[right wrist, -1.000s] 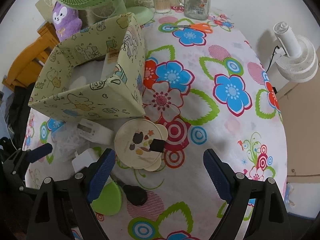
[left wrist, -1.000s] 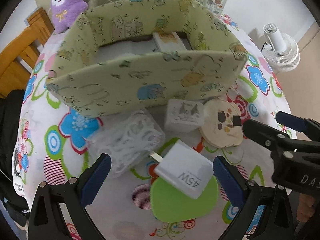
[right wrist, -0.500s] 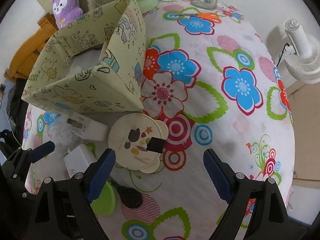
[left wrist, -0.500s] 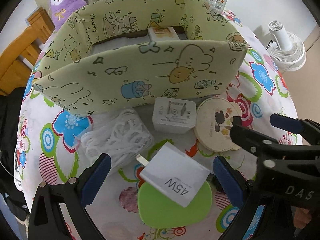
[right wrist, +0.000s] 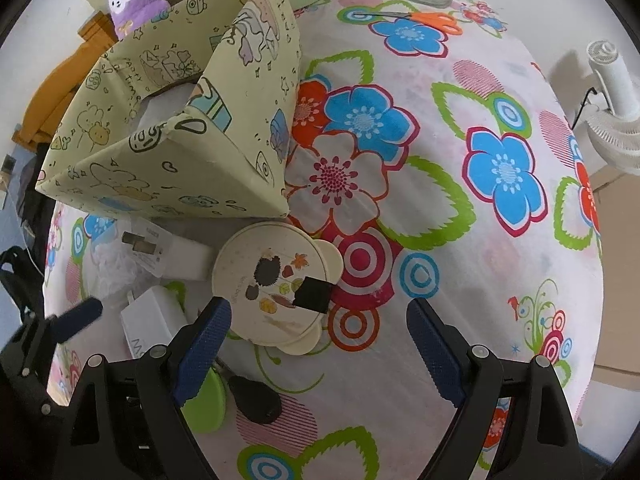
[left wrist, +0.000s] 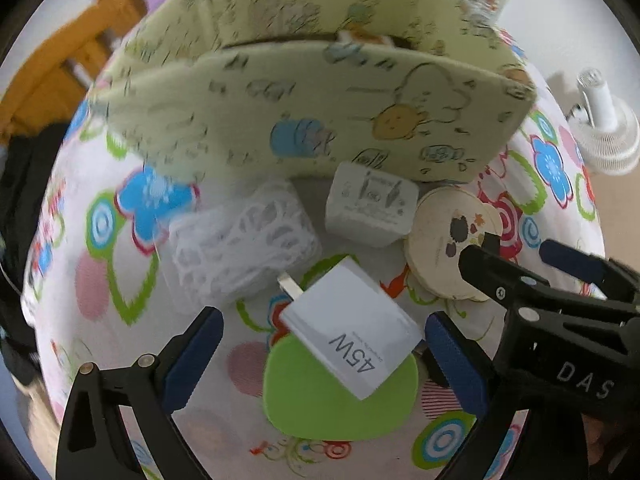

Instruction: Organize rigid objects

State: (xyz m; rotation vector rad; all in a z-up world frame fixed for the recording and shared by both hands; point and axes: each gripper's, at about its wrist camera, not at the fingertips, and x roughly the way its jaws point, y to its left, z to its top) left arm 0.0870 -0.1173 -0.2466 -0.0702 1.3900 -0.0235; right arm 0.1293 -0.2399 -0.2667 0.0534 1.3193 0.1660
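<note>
From my left camera, I see my left gripper [left wrist: 320, 344] wide open, its two blue pads on each side of the white 45W charger [left wrist: 352, 336]. It holds nothing. The charger lies flat, half on top of a green flat thing [left wrist: 320, 404], with its metal prongs pointing far and left. Just past it sits a second white plug block [left wrist: 370, 208], touching the near wall of the yellow cartoon box [left wrist: 320, 120]. To the left of that is a see-through bag of white cable [left wrist: 244, 244]. To the right is a round cream lid with leaf pictures [left wrist: 448, 244]. My right gripper [left wrist: 532, 256] pokes in from the right, over that lid. This view is a bit blurry.

From my right camera, my right gripper is open too, with nothing between its pads. The round cream lid [right wrist: 272, 280] sits just in front of its left pad, near the corner of the box [right wrist: 168, 152]. A small black piece [right wrist: 314, 295] lies on the lid. A black round thing [right wrist: 256, 398] sits close to me, beside the green one.

I think I am at the picking-up step, and most things are not in the box yet. Next I should lower the left gripper, squeeze the charger on its two flat sides, lift it and drop it into the box. I must take care not to drag the green thing along.
</note>
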